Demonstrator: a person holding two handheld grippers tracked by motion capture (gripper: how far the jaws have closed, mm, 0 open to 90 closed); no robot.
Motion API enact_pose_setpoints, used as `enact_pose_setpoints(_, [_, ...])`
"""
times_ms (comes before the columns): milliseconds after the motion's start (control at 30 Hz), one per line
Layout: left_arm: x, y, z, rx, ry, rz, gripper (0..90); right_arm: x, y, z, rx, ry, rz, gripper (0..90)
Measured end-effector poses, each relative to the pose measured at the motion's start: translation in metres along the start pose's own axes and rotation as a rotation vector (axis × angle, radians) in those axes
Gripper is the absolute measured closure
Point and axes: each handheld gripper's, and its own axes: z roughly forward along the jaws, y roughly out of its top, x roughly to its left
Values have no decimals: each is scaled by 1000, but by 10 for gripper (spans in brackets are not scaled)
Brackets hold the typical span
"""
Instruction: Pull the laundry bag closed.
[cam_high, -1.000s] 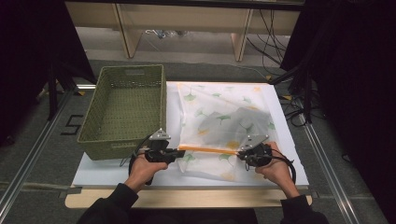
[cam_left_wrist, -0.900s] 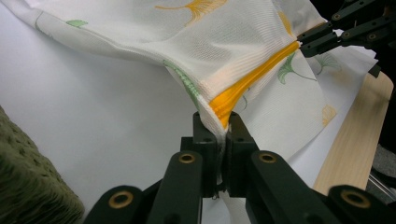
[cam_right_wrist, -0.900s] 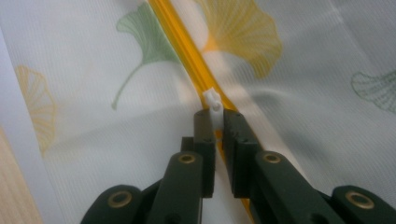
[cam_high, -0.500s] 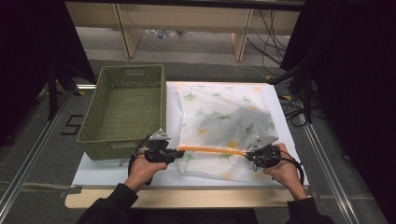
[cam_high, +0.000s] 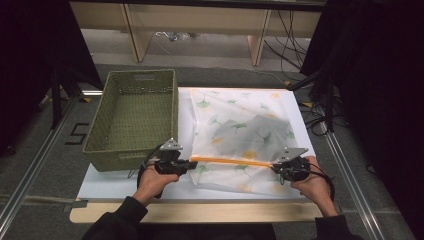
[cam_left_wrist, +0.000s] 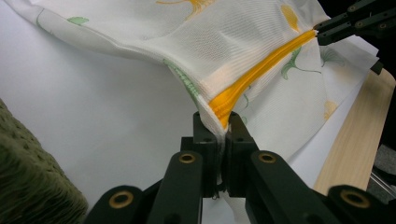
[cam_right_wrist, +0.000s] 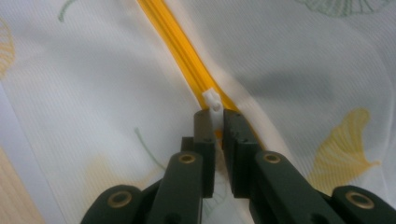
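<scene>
— White board (cam_high: 125, 182) covers the tabletop under everything, with a strip of pale wood at its near edge. Where is the mesh bag (cam_high: 240, 135)?

— Flat on that board, stretched between both sets of fingers. Its orange zipper (cam_high: 232, 161) runs straight from the left gripper (cam_high: 191, 164) to the right gripper (cam_high: 274, 168).

— How do the fingers stand?

— The left ones are pressed together on the bag's corner, pinching bunched mesh and the zipper's end (cam_left_wrist: 223, 108). The right ones pinch the small white zipper pull (cam_right_wrist: 213, 103), which sticks up just past their tips.

— Any open room around them?

— Near the left fingers, bare board lies toward the person. The green wicker basket (cam_high: 132, 117) stands just beyond them, its near wall close to the gripper. Beyond the right fingers the bag ends near the board's edge, then dark floor and a metal rail.

— Anything hard to make out?

— A grey shape shows through the mesh beyond the zipper; I cannot tell what it is. The jaws hide the base of the pull in the right gripper view, and the left gripper view cuts off the basket, leaving a blurred green corner (cam_left_wrist: 32, 177).

— Materials?

— Fine, translucent white mesh printed with green and yellow ginkgo leaves; a ribbed orange tape; black jaws with brass rivets; tightly woven basket sides.
</scene>
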Motion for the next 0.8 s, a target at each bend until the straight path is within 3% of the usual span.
enact_pose_setpoints(33, [0, 0, 0, 0, 0, 1, 859, 2, -2, -1, 13, -2, 27, 853])
enact_pose_setpoints(167, [0, 0, 0, -1, 0, 0, 859, -3, -8, -4, 11, -11, 21, 853])
enact_pose_setpoints(200, [0, 0, 0, 0, 1, 2, 859, -7, -9, -4, -4, -13, -11, 853])
enact_pose_setpoints(233, [0, 0, 0, 0, 1, 3, 859, -6, -11, -6, 10, -11, 21, 853])
enact_pose_setpoints(367, [0, 0, 0, 2, 2, 5, 859, -8, -17, -9, 4, -17, 37, 853])
enact_pose_setpoints(433, [0, 0, 0, 2, 3, 6, 859, -9, -19, -11, 17, -25, 33, 853])
enact_pose_setpoints(467, [0, 0, 0, 2, 3, 5, 859, -12, -21, -11, 2, -30, 3, 853])
enact_pose_setpoints(567, [0, 0, 0, 2, 4, 6, 859, -11, -25, -14, 19, -33, 52, 854])
enact_pose_setpoints(800, [0, 0, 0, 2, 4, 6, 859, -15, -32, -17, 27, -44, 58, 853])
